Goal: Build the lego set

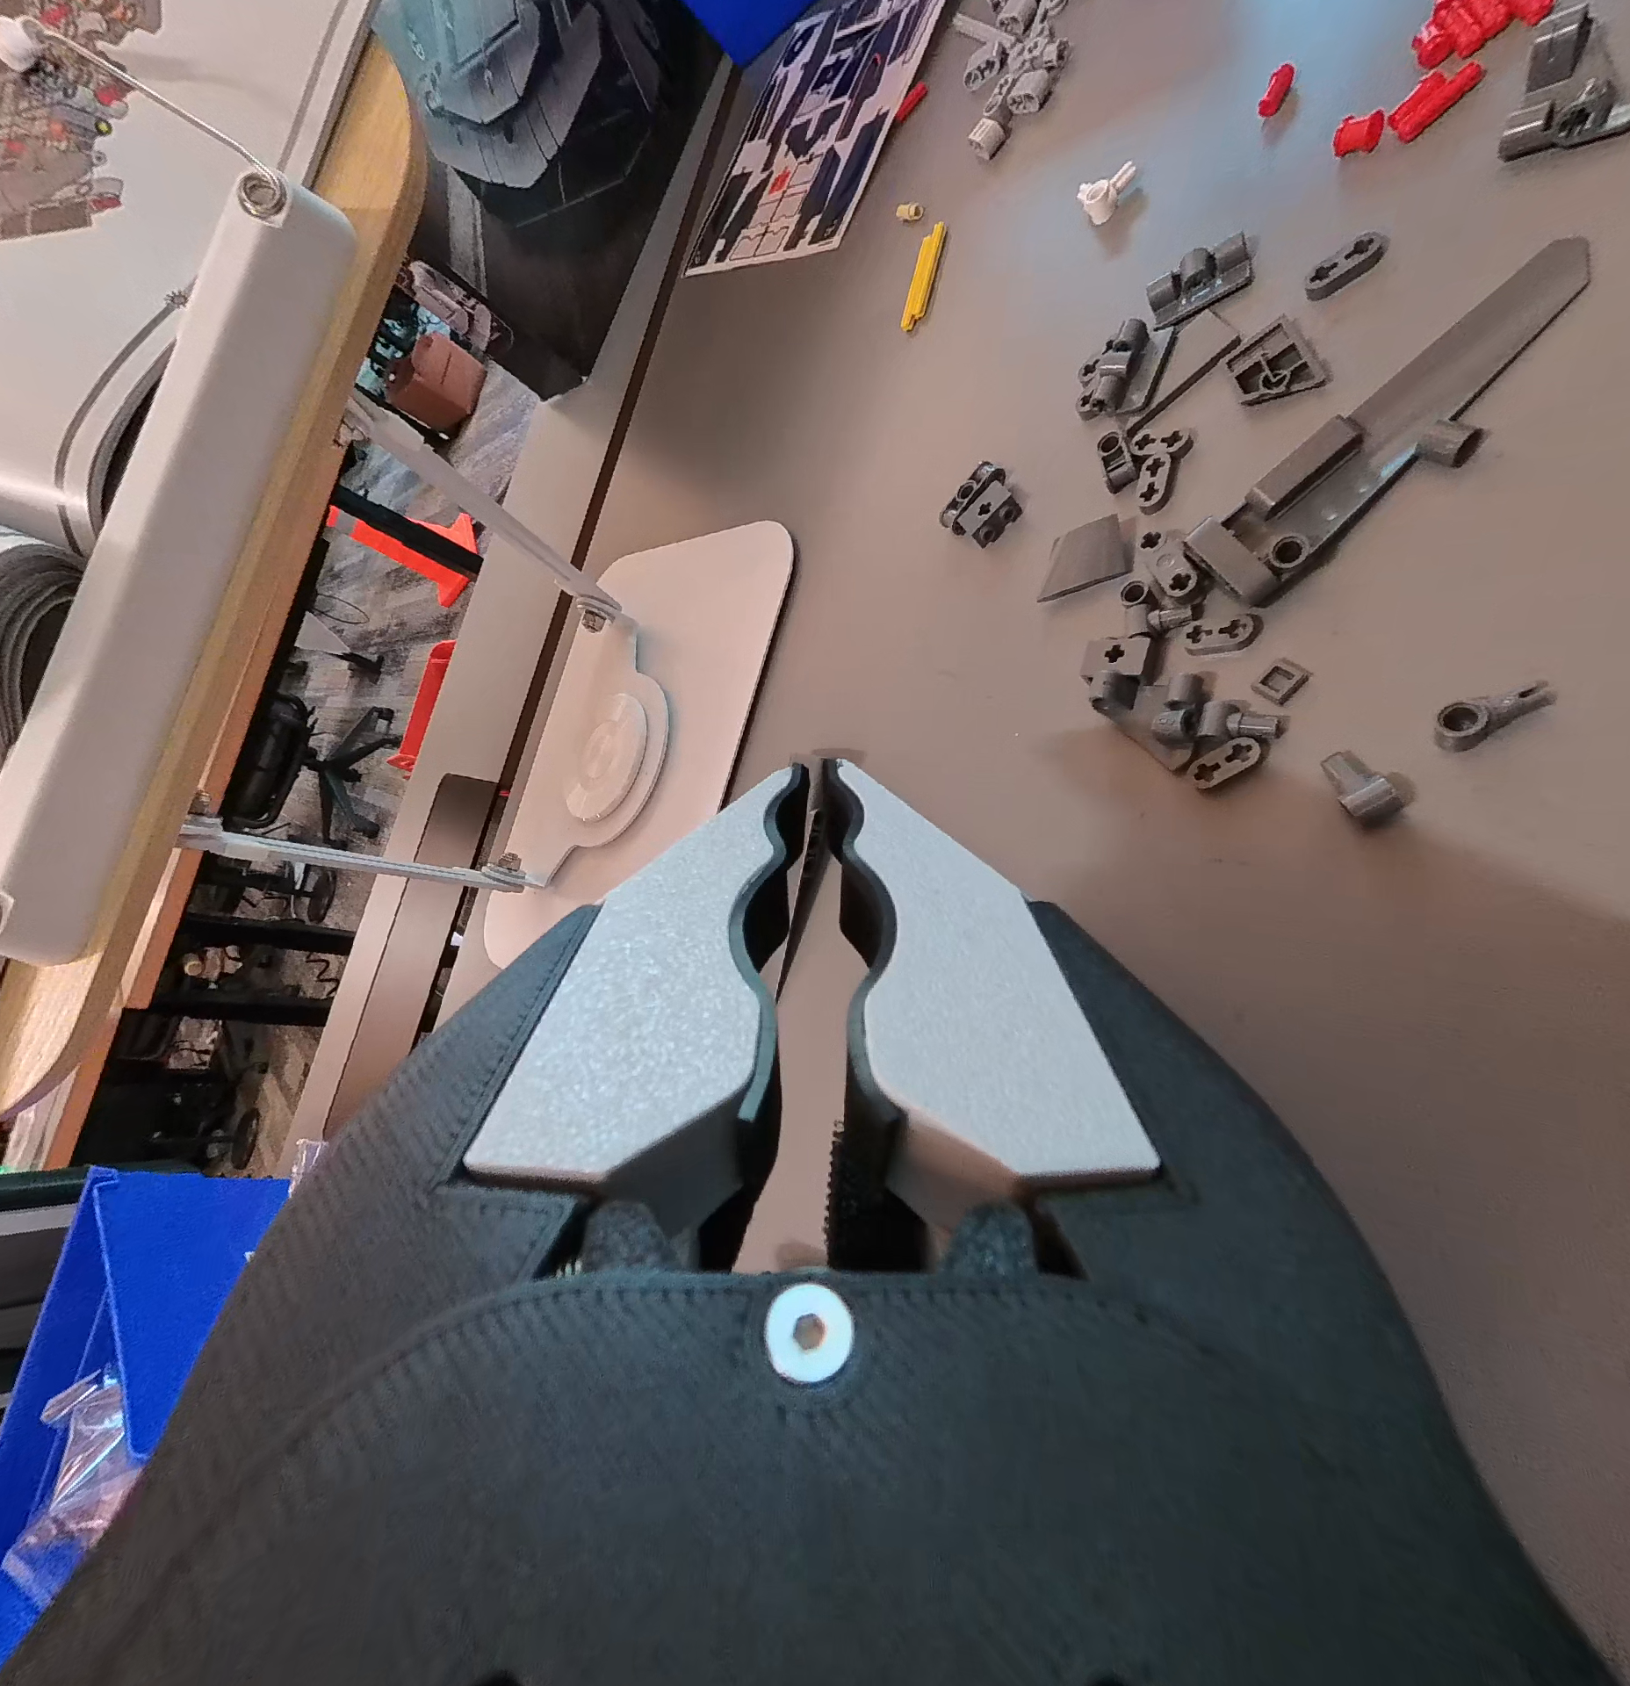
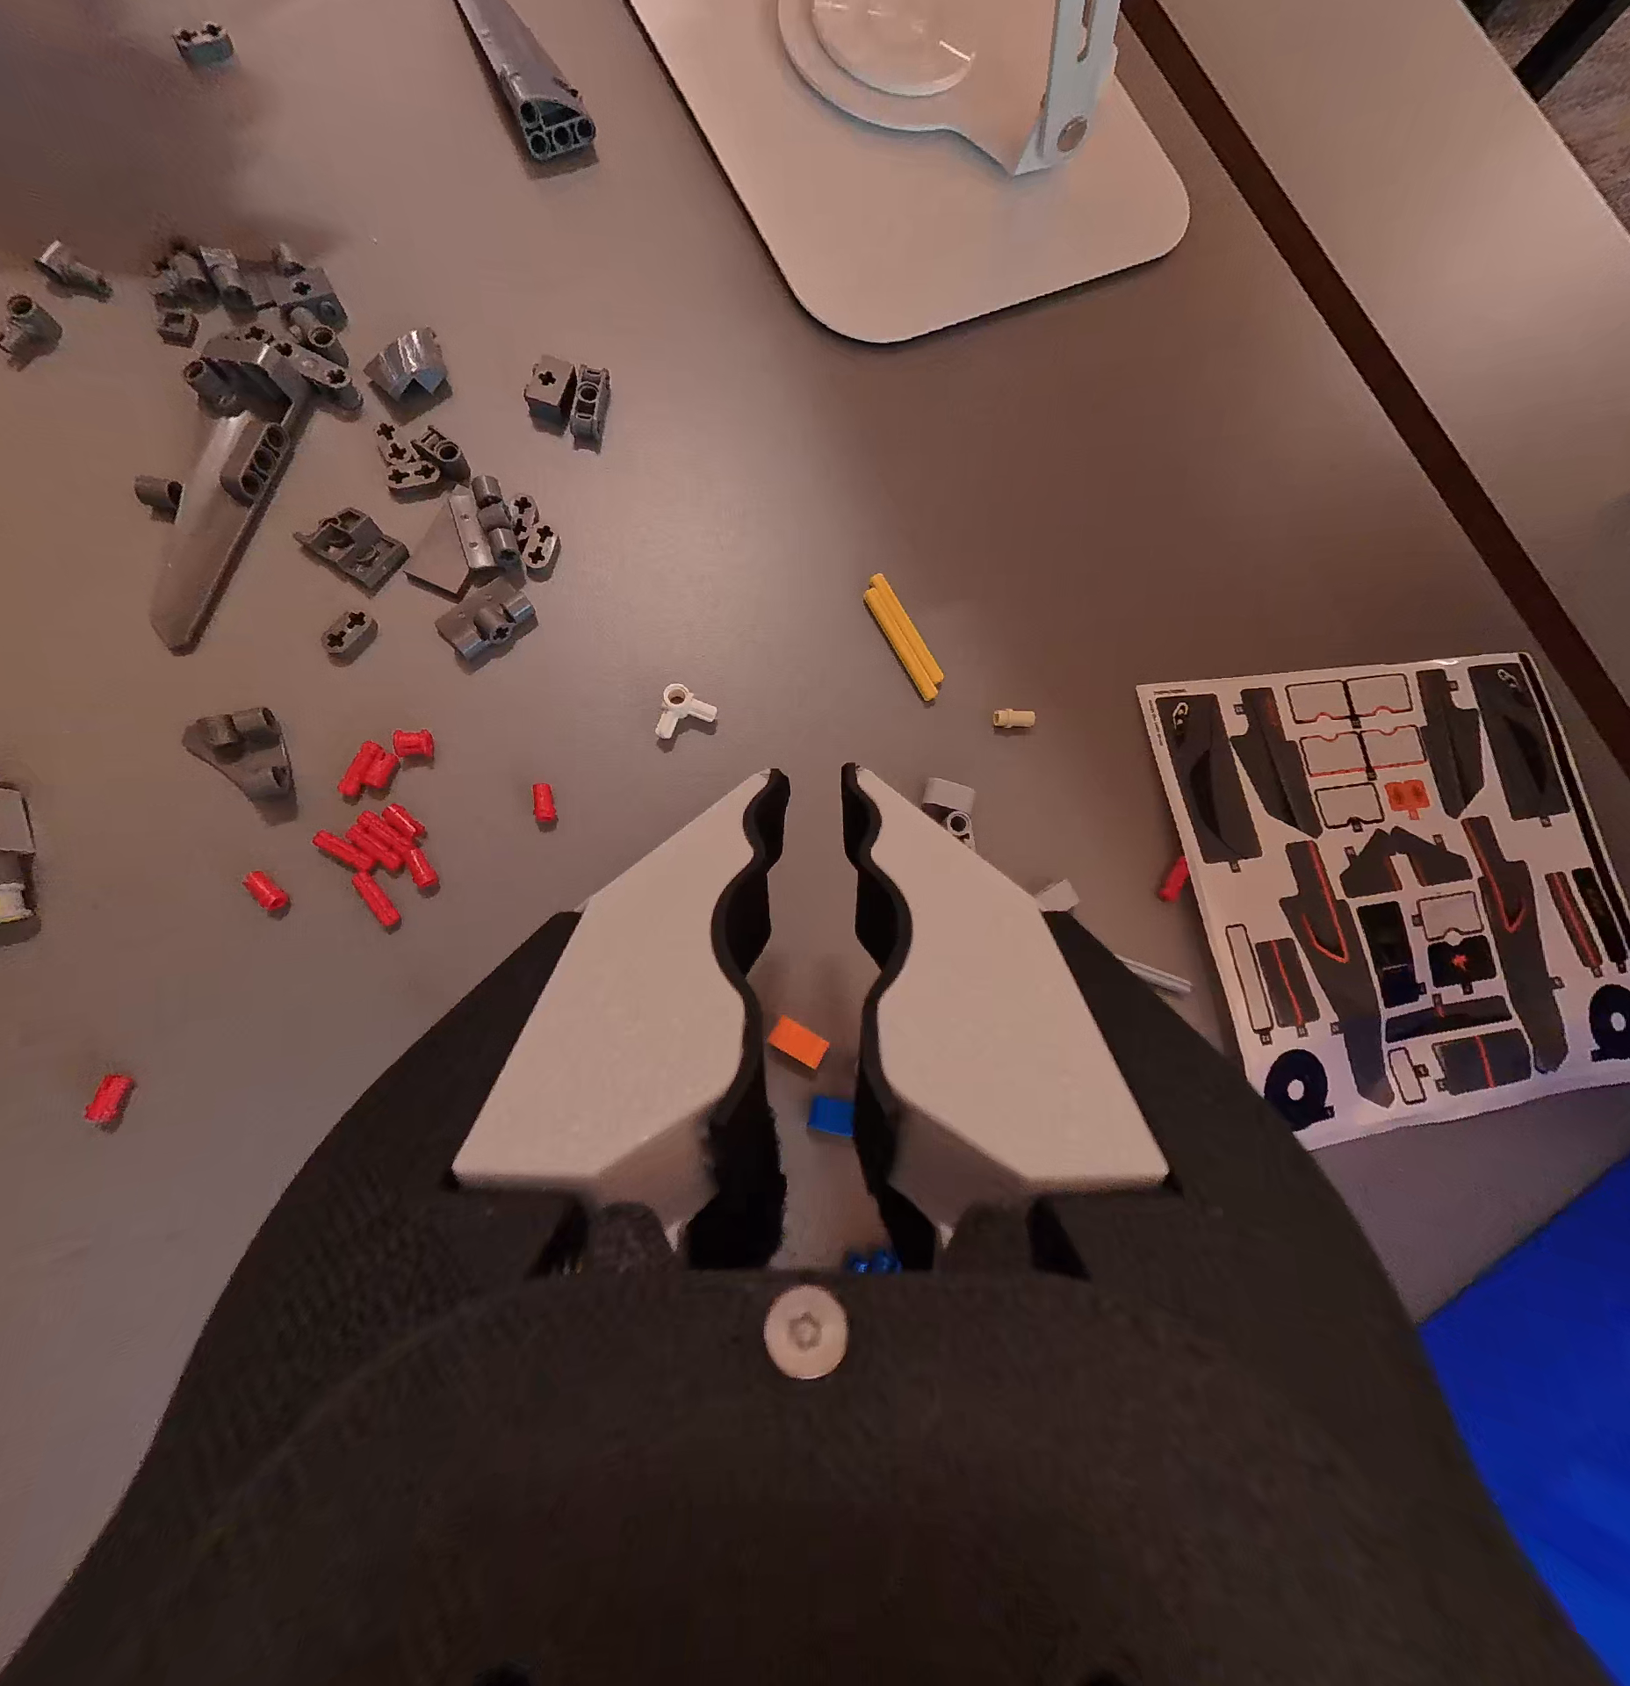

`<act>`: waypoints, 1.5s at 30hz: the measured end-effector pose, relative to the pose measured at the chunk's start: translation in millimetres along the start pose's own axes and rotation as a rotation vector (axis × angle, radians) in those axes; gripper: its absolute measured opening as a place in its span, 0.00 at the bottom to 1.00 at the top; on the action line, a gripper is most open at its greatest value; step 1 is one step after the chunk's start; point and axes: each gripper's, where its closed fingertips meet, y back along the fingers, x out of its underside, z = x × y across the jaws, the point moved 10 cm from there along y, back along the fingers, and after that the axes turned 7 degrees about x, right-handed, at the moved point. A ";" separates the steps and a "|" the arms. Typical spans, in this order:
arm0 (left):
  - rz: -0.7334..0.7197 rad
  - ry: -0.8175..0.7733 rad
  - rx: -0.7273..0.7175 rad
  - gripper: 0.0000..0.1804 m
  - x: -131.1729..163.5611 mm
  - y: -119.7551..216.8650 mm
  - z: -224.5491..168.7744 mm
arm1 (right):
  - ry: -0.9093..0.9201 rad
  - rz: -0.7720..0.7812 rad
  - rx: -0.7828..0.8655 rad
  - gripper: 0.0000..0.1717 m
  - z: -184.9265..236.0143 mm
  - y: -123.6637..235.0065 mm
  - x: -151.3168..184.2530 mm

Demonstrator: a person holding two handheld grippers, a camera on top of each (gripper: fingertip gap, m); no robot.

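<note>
Your left hand-held gripper [image 1: 819, 764] is clenched, apparently on nothing; your right hand-held gripper [image 2: 813, 775] hangs released above the tabletop [image 2: 793, 474], near a white connector [image 2: 684, 712]. Lowering carelessly could scatter the red pins [image 2: 382, 839].

This looked like an office or hobby workroom set up for model building. A grey-brown surface [image 2: 884, 474] carried scattered plastic building-set parts: dark grey connectors [image 2: 337, 438], small red pins [image 2: 378, 844], a yellow axle [image 2: 903, 636] and a printed sticker sheet [image 2: 1404, 894]. A white lamp base [image 2: 1112, 255] stood near the surface's far edge. Beyond that edge, the left wrist view showed patterned carpet, wheeled office chairs [image 1: 291, 757] and a blue bin holding plastic bags [image 1: 109, 1423].
</note>
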 end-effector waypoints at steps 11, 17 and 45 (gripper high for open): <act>0.005 -0.008 0.020 0.00 -0.2 -1.6 -3.0 | -0.005 0.001 0.010 0.05 -2.4 -1.0 3.3; 0.010 -0.025 0.040 0.00 -0.8 -1.7 -6.3 | -0.004 0.003 0.006 0.05 -1.8 -2.7 3.5; -0.018 -0.070 0.070 0.00 -2.7 2.6 -15.9 | 0.017 0.018 0.055 0.03 -2.8 -15.5 10.5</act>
